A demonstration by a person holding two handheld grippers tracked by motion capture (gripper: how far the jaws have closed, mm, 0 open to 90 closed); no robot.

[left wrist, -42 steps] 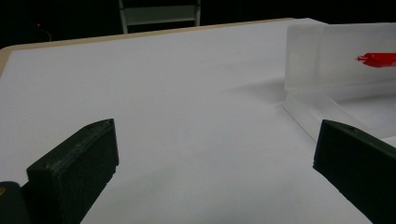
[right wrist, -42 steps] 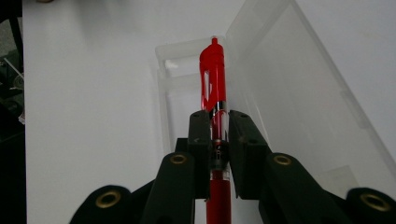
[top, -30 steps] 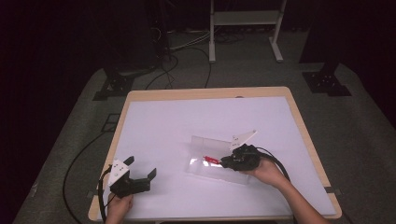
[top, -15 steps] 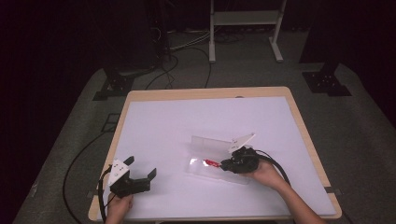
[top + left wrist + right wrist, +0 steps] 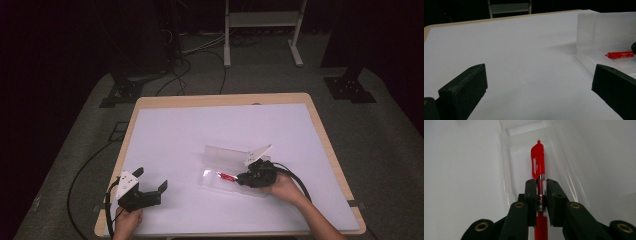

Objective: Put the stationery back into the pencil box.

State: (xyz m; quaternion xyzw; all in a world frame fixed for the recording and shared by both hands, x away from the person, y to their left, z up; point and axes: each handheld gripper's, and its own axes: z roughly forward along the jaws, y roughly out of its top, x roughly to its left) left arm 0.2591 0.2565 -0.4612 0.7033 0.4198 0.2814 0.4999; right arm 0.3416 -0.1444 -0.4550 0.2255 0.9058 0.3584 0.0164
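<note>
A red pen lies lengthwise inside a clear plastic case on the white table. My right gripper is shut on the pen's barrel, its clicker end pointing away into the case; from above, the right gripper sits at the case's right end with the red pen sticking out to the left. The case's lid stands open behind it. My left gripper rests open near the front left corner of the table, nothing between its jaws. The left gripper view catches the red pen in the case at its right.
A white sheet covers the wooden table. Black cables trail from both grippers. Beyond the table, a white stand and cables lie on the dark floor.
The right gripper with the pen has shifted only slightly over the case. The left gripper has stayed where it was.
</note>
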